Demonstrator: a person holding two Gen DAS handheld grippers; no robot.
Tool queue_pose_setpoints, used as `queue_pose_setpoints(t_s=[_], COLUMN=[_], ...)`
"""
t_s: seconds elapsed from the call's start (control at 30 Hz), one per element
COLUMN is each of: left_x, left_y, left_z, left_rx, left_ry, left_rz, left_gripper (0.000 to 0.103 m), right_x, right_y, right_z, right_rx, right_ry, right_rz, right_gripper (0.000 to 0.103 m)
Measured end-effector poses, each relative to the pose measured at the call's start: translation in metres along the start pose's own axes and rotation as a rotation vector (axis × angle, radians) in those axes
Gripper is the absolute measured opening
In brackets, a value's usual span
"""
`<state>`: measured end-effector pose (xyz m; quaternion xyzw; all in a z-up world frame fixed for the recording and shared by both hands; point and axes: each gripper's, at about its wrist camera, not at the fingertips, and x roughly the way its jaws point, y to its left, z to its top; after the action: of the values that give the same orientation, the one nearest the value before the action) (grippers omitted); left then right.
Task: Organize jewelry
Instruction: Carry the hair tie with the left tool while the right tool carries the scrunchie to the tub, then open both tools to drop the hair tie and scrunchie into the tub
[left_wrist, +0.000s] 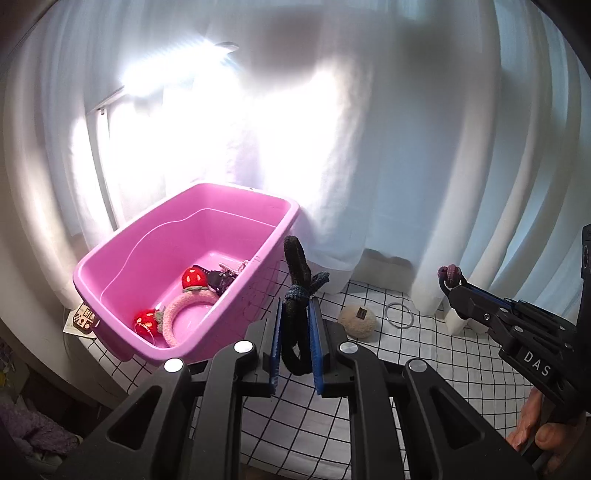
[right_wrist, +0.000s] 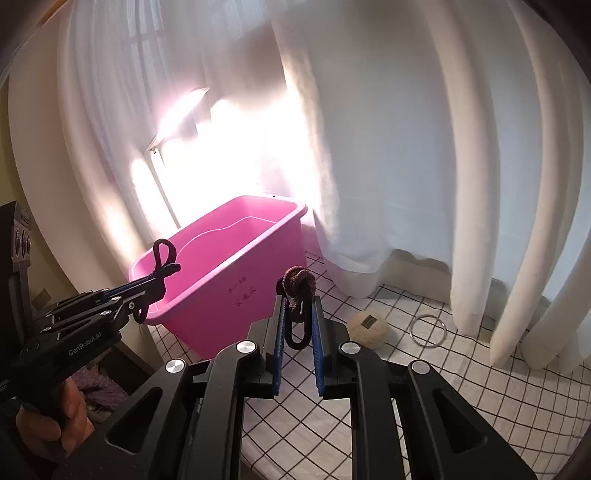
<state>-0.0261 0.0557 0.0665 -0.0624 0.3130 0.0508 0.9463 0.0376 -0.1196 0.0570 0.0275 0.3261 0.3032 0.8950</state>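
Left hand-held gripper (left_wrist: 295, 314) clamped on a dark hair tie with a blue-grey knot (left_wrist: 300, 291), right hand-held gripper (right_wrist: 298, 314) clamped on a black hair tie with a maroon knot (right_wrist: 297, 284); both carried in the air, probably for dropping into the pink bin (left_wrist: 236, 195). Bin on the checked counter (left_wrist: 424, 369) against the white curtain (left_wrist: 424, 166), already holding a pink strawberry headband (left_wrist: 184, 306) and other pieces. Still on the counter, right of the bin: fuzzy cream ball (left_wrist: 357, 320), thin ring bangle (left_wrist: 398, 315).

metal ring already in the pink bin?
No. The metal ring lies on the checked cloth near the curtain, outside the pink bin and right of the beige ball.
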Motion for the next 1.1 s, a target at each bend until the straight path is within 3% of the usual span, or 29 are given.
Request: queue_pose_setpoints(t_s=[0.3, 0.7, 1.1], left_x=[0.028, 0.106, 0.148], left_y=[0.089, 0.176, 0.195], left_z=[0.042, 0.048, 0.039], left_rx=[-0.082, -0.216, -0.27], left_ry=[-0.014, 0.151, 0.25], left_rz=[0.102, 0.134, 0.115], left_gripper=[0.014, 0.014, 0.016], right_x=[0.093, 0.221, 0.281], right_y=[0.053, 0.093, 0.098], right_z=[0.06, 0.093, 0.092], right_rx=[0.008, -0.064, -0.119], right_ry=[0.085, 0.237, 0.354], right_rz=[0.163, 0.154, 0.108], right_gripper=[0.013, 0.013, 0.013])
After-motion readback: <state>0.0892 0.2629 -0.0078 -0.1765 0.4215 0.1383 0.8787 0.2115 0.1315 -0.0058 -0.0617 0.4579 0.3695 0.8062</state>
